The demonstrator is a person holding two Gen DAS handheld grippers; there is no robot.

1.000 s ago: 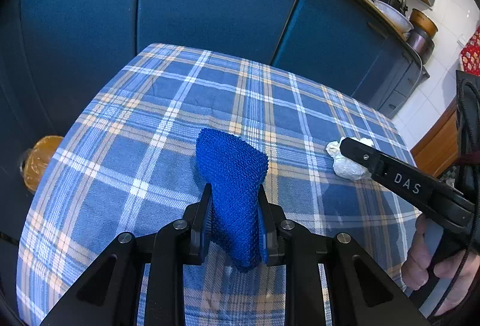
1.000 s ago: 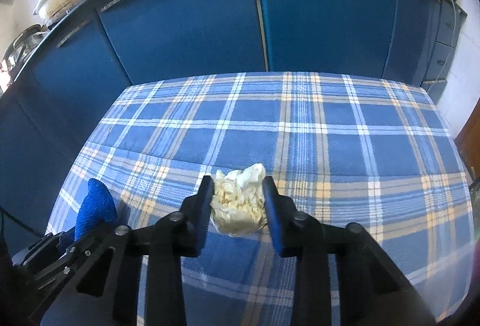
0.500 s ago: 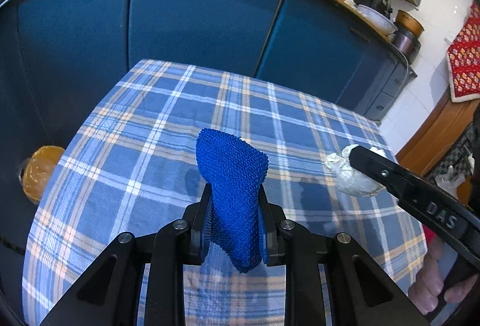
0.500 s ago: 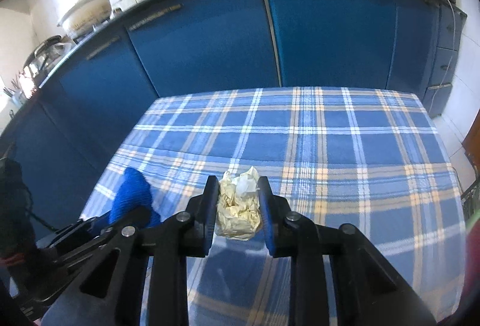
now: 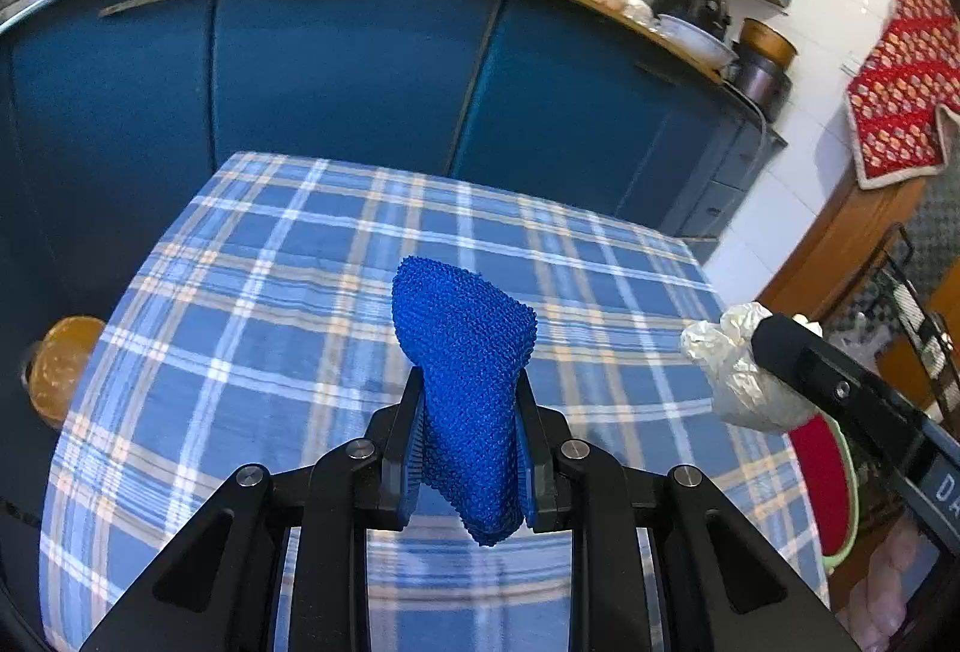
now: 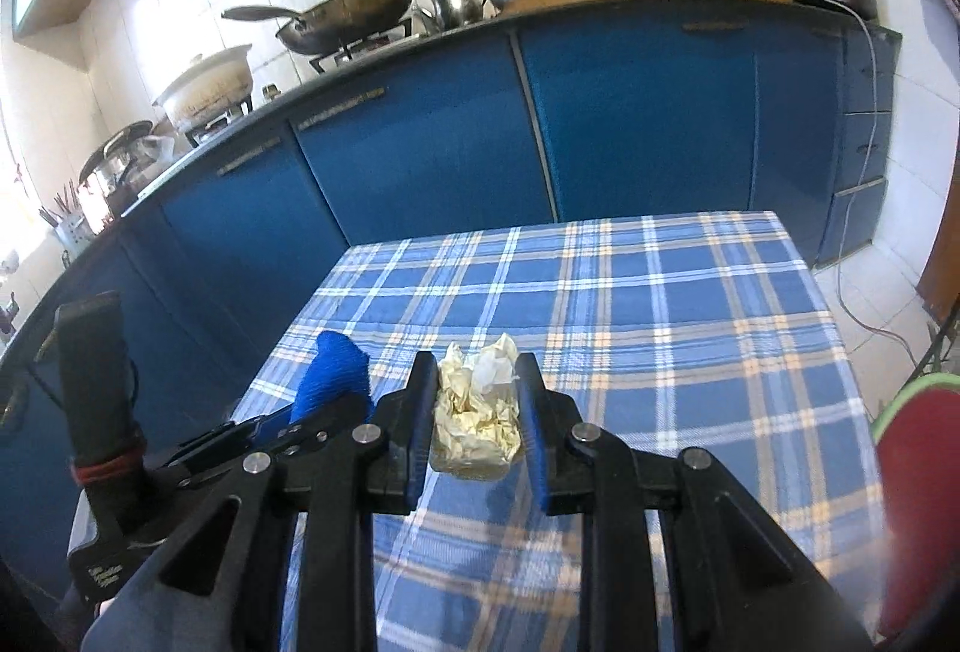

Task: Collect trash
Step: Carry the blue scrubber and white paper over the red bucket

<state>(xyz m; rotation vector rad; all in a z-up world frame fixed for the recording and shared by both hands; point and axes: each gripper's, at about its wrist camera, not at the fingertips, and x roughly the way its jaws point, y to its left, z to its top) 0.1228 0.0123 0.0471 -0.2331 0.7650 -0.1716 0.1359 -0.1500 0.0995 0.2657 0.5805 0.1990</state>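
Observation:
A folded blue knitted cloth [image 5: 462, 352] stands upright between the pads of my left gripper [image 5: 468, 400], which is shut on it above the checked tablecloth [image 5: 270, 304]. A crumpled ball of pale paper [image 6: 477, 412] is pinched in my right gripper [image 6: 476, 382], lifted off the table. From the left wrist view the same paper wad [image 5: 735, 373] shows at the right, held at the tip of the right gripper's black finger [image 5: 840, 388]. In the right wrist view the blue cloth [image 6: 333, 373] and the left gripper sit low at the left.
Blue kitchen cabinets [image 6: 420, 141] run behind the table, with a wok [image 6: 342, 12], pots and bowls on the counter. A red, green-rimmed round object [image 6: 918, 502] sits off the table's right edge. An orange round thing [image 5: 60, 370] lies low at the left. A person's hand [image 5: 888, 616] holds the right tool.
Both grippers have risen and drawn back from the table with their loads. The right gripper's pads closed tighter on the paper wad and lifted it off the cloth.

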